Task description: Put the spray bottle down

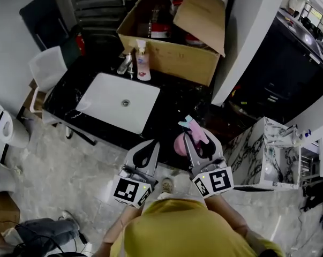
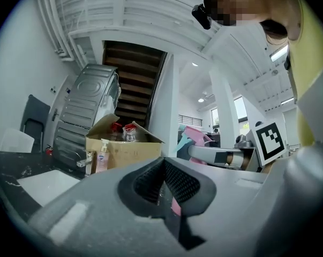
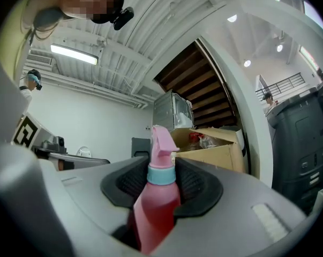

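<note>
Right hand-held gripper [image 1: 196, 137] is clamped on the spray bottle [image 3: 157, 199]. Pads grip the pink body just under the teal collar, nozzle up & fwd, so the bottle stays upright w/ its base free underneath for setting down. Bottle is thus in the air btwn the jaws, not yet resting on anything.

Left hand-held gripper [image 1: 146, 154] sits just beside the right one, jaws closed together w/ nothing btwn them. It's prob. just kept out of the way, as the job needs one hand only.

Ahead of and below both lies the black desk [image 1: 177, 103]. Its white sink [image 1: 118, 100] is ahead-left of the left hand-held gripper, w/ a tap [image 1: 126, 64] and soap bottle [image 1: 143, 63] beyond it, and an open cardboard box [image 1: 177, 60] furthest off. Bare desk straight ahead of the right hand-held gripper, beside the sink, looks the likeliest spot.

Next, I'd judge: lower till base meets desk, then open. Risk: letting go early, or on the sink's edge, and the bottle tips.
</note>
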`<state>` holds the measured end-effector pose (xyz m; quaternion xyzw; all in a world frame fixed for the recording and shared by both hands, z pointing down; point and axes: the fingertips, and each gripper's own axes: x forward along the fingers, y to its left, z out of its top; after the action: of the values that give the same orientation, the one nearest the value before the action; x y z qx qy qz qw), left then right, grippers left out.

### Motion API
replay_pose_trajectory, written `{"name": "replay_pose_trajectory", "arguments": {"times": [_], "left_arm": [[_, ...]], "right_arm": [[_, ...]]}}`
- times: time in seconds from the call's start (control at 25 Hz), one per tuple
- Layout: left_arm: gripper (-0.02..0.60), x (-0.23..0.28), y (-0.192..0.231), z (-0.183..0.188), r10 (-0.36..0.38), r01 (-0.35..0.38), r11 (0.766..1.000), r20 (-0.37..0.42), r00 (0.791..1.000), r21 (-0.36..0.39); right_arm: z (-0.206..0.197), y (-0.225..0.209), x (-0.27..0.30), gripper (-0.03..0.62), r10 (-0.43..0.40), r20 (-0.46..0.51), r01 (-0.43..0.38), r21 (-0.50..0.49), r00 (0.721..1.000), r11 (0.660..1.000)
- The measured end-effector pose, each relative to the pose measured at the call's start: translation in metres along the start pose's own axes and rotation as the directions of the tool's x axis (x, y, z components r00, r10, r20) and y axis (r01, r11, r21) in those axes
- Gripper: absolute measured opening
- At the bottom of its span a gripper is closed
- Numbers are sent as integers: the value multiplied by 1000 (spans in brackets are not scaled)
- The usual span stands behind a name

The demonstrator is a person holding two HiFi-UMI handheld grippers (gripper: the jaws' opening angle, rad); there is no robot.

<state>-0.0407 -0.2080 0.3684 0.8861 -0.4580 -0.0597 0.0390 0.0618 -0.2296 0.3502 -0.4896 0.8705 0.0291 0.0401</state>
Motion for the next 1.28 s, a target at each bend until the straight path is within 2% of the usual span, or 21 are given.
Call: {"name": "replay_pose_trajectory", "arguments": {"times": [0.32,0.88,1.28], "left_arm": [[-2,30,21,-3,19,-19,1000,-21,1000,-5],[-2,70,42,9,-33,34,999,-27,999,6],[-2,101,72,0,-41,42,999,-47,998,8]], "right_arm": [[-12,-20,29,150,1,-10,-1,8,1000,1000],[-8,-42,65,149,-52,-6,52,-20,999,998],[-15,-59,108,149,-54,3,55,-26,999,998]]}}
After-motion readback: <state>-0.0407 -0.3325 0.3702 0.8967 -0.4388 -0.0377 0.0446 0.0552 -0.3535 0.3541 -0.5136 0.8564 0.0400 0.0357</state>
